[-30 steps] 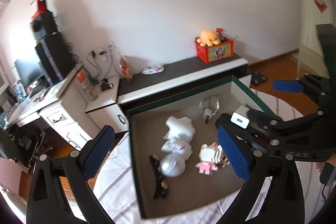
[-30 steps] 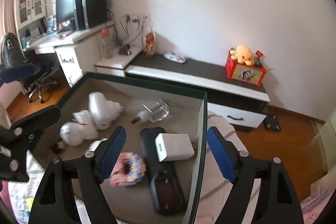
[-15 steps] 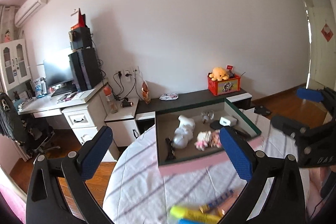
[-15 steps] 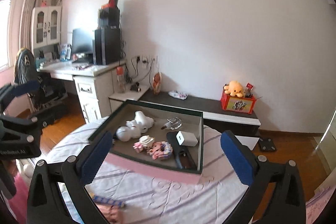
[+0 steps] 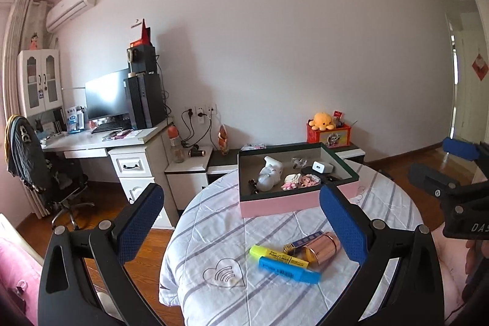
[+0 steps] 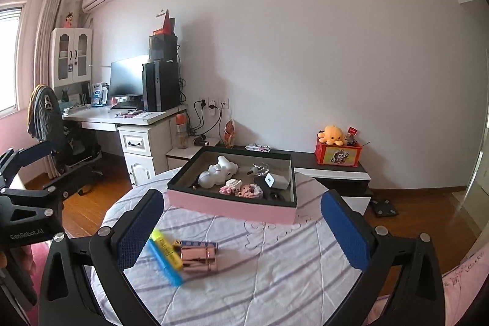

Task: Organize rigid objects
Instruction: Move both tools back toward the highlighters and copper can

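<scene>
Both the left gripper (image 5: 241, 222) and right gripper (image 6: 241, 226) hang wide and empty above the pink box (image 6: 232, 208), with 4 loose items near it: the copper cylinder (image 6: 198, 258) may roll if nudged.

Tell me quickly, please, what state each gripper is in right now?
Left gripper: open, holding nothing.
Right gripper: open, holding nothing.
</scene>
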`<control>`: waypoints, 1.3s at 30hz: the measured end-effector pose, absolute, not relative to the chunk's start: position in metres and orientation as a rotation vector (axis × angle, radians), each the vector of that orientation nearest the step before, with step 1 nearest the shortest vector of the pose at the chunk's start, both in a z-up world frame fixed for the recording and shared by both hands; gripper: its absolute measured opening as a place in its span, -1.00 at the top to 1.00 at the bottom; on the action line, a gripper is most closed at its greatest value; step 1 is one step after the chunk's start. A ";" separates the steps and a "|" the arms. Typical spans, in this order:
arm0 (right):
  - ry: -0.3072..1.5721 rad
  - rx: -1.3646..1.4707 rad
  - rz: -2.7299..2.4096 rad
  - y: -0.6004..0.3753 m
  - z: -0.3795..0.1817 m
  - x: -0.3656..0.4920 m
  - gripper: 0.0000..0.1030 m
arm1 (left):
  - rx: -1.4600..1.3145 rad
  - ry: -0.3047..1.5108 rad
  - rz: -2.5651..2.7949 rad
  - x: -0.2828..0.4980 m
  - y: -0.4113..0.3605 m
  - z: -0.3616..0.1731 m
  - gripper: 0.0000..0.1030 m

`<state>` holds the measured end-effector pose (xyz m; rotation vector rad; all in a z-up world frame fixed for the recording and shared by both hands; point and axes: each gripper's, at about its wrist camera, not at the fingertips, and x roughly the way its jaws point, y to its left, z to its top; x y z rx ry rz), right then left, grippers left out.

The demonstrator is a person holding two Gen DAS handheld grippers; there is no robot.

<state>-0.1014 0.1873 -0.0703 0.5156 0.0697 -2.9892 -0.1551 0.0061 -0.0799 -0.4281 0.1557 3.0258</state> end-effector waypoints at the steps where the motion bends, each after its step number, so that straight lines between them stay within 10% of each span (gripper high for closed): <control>1: 0.066 0.522 -2.989 0.187 -0.071 -0.099 -1.00 | -0.426 0.152 3.024 -0.152 0.005 -0.079 -1.00; 39: -0.029 1.008 -2.913 0.218 -0.184 -0.160 -1.00 | -0.986 0.256 2.764 -0.220 0.059 -0.212 -1.00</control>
